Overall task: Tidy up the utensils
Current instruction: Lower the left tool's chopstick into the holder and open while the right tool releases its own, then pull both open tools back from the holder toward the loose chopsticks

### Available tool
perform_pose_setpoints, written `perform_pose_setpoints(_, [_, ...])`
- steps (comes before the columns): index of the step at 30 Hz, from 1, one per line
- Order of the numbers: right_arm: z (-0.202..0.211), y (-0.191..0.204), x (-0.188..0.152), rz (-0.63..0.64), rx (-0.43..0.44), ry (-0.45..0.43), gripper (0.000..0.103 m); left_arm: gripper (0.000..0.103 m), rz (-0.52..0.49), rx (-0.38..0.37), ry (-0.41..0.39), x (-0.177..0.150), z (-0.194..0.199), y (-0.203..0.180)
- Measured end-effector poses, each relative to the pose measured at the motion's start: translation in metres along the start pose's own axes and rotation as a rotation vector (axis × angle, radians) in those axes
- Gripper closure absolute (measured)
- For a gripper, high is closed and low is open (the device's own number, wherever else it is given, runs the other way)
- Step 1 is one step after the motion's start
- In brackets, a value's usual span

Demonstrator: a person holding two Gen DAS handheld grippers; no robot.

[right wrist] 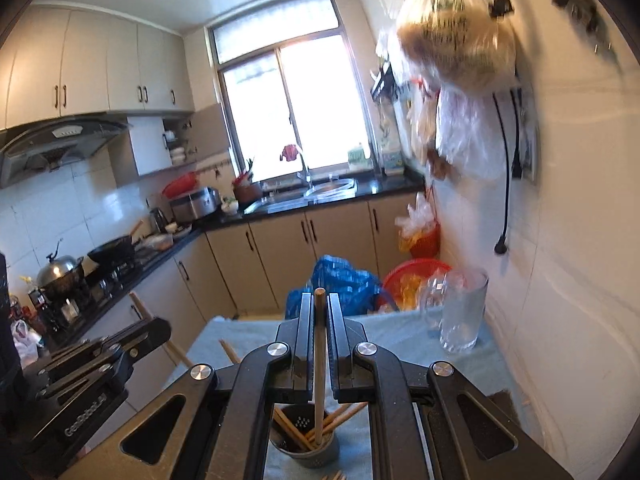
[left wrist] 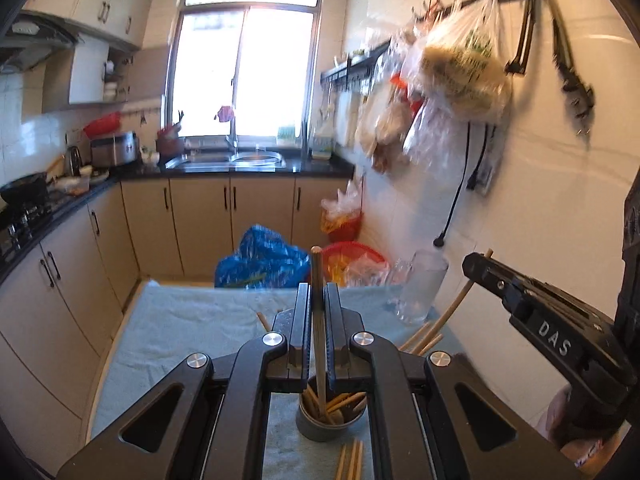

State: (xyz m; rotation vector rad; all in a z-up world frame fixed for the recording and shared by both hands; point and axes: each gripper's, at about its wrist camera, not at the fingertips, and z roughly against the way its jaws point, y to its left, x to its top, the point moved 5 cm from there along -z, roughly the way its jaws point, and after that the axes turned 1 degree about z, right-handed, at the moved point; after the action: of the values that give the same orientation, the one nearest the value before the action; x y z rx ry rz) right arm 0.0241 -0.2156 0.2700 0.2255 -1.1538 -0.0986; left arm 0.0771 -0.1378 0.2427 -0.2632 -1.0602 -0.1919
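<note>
The left claw (left wrist: 318, 300) is pinching one long thin wooden chopstick (left wrist: 317, 280), and the right claw (right wrist: 319, 312) is pinching another wooden chopstick (right wrist: 319, 320) the same way. Each stick stands almost straight up between the pressed fingers, its top poking out above and its bottom end reaching down into the small round grey metal holder cup (left wrist: 330, 426). So the long way of each stick runs up and down, and the cup sits right under each claw, very near. In the right wrist view the same cup (right wrist: 306, 454) has little holes in its inside wall. More wooden chopsticks (left wrist: 344, 402) already lean inside it, tips down, crossing each other. A few loose chopsticks (left wrist: 351, 460) lie flat on the light blue cloth (left wrist: 180, 328) that covers the surface, just beside the cup on the near side, and a few more (left wrist: 424, 340) lie farther right. A tall clear glass jug (left wrist: 420, 288) stands near the back right corner, well apart from the cup. I think the next move is to let each stick slide down into the cup; both claws look about equally close to it. The sticks look light, smooth and pale brown.
</note>
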Motion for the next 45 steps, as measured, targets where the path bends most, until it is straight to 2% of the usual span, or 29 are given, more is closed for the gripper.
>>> perform_pose_setpoints(4, [-0.022,-0.009,-0.018,-0.025,0.008,0.063,0.096,0.097,0.023,-0.008,0.073,-0.016,-0.025,0.006])
perform_pose_setpoints(7, [-0.032,-0.013,-0.027,-0.028,0.010,0.090,0.096,0.097,0.044,-0.004,0.090,-0.024,-0.031,0.012])
perform_pose_setpoints(9, [-0.038,-0.014,-0.031,-0.026,0.017,0.104,0.096,0.089,0.048,-0.004,0.096,-0.027,-0.029,0.015])
perform_pose_setpoints(11, [-0.041,-0.017,-0.034,-0.036,0.022,0.109,0.096,0.072,0.068,0.000,0.093,-0.028,-0.025,0.019])
perform_pose_setpoints(12, [-0.042,-0.018,-0.034,-0.039,0.026,0.112,0.094,0.070,0.078,0.004,0.085,-0.028,-0.021,0.021])
perform_pose_setpoints(13, [-0.042,-0.018,-0.033,-0.040,0.030,0.113,0.093,0.068,0.082,0.005,0.081,-0.029,-0.017,0.022])
perform_pose_setpoints(15, [-0.040,-0.018,-0.032,-0.034,0.023,0.099,0.076,0.067,0.082,0.005,0.074,-0.030,-0.007,0.024])
perform_pose_setpoints(17, [-0.034,-0.017,-0.029,-0.030,0.020,0.083,0.070,0.064,0.081,0.008,0.063,-0.030,0.003,0.025])
perform_pose_setpoints(20, [-0.021,-0.016,-0.025,-0.025,0.018,0.064,0.068,0.056,0.082,0.011,0.052,-0.034,0.020,0.028])
perform_pose_setpoints(24, [0.001,-0.016,-0.023,-0.019,0.010,0.046,0.059,0.053,0.096,0.021,0.056,-0.047,0.046,0.035])
perform_pose_setpoints(26, [0.013,-0.017,-0.025,-0.015,0.004,0.045,0.055,0.048,0.103,0.031,0.064,-0.057,0.060,0.041])
perform_pose_setpoints(31, [0.042,-0.023,-0.043,0.000,-0.010,0.071,0.045,0.042,0.107,0.083,0.091,-0.087,0.085,0.051])
perform_pose_setpoints(34, [0.057,-0.029,-0.059,0.008,-0.025,0.102,0.040,0.041,0.104,0.110,0.118,-0.110,0.097,0.054])
perform_pose_setpoints(40, [0.085,-0.043,-0.096,0.049,-0.055,0.175,0.038,0.040,0.007,0.193,0.114,-0.144,0.116,0.048])
perform_pose_setpoints(45, [0.105,-0.061,-0.119,0.114,-0.115,0.221,0.037,0.038,-0.079,0.214,0.122,-0.161,0.122,0.036])
